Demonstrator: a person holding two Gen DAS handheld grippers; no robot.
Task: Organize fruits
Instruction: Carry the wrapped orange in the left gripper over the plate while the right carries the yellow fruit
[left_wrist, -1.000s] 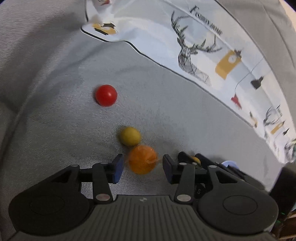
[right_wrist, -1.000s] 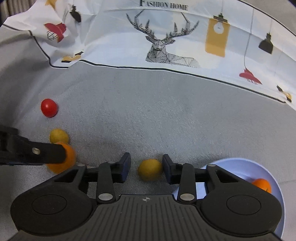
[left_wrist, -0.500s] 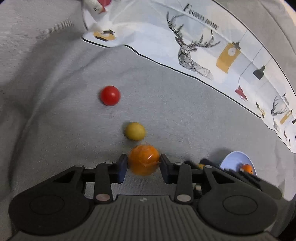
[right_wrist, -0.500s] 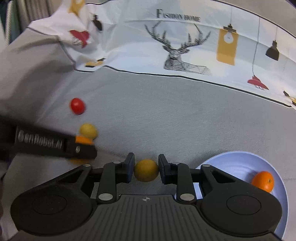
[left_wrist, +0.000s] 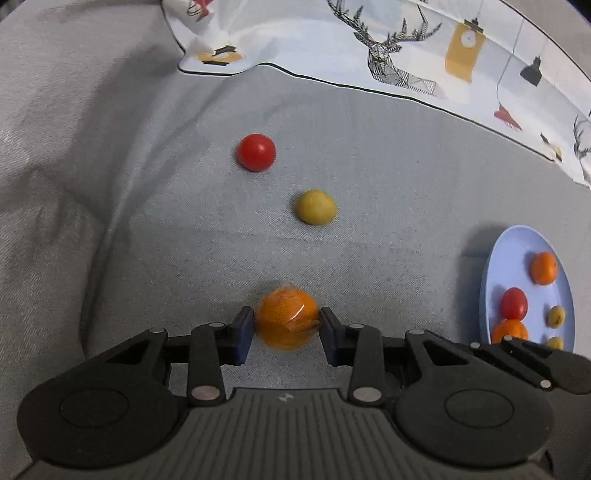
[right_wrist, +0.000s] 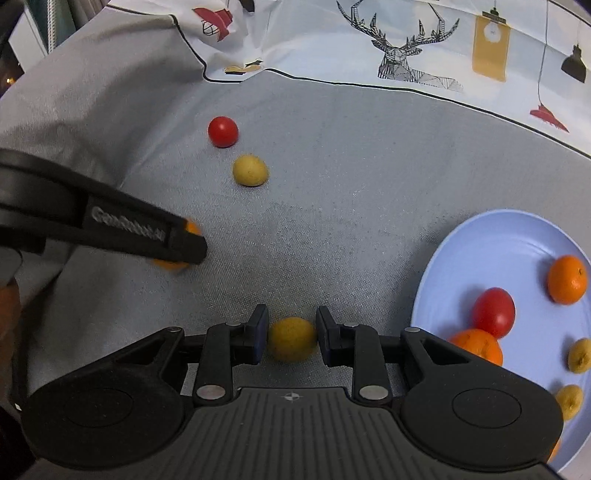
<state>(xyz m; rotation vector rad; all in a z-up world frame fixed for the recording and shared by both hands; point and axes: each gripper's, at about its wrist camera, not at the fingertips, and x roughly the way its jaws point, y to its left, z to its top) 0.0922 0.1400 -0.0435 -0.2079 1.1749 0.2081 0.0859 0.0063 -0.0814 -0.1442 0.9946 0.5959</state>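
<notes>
Left gripper (left_wrist: 286, 325): jaws narrowed onto the orange mandarin (left_wrist: 287, 318), a pad pressed against each side; the fruit is clamped at the fingertips.
Right gripper (right_wrist: 291, 338): jaws drawn in close on a small yellow fruit (right_wrist: 291, 339), pads touching both of its sides.
Left gripper seen from the right camera: a black finger (right_wrist: 147, 236) reaches in from the left edge, with the orange fruit showing just behind its tip.
Loose fruit: a red tomato (left_wrist: 256, 151) and a yellow fruit (left_wrist: 316, 211) lie apart on the grey cloth (left_wrist: 388, 192), farther off than both grippers, the tomato to the far left of the yellow one.
Plate (right_wrist: 491, 243): pale blue, at the near right; it holds two oranges, a red tomato and some small yellow fruits, set loosely and mostly apart.
Edges: a white printed sheet with deer and lamp motifs (right_wrist: 406, 55) borders the cloth along the far side; the cloth folds and creases at the left.
Open room: bare grey cloth lies between the two grippers and the plate's left rim.
</notes>
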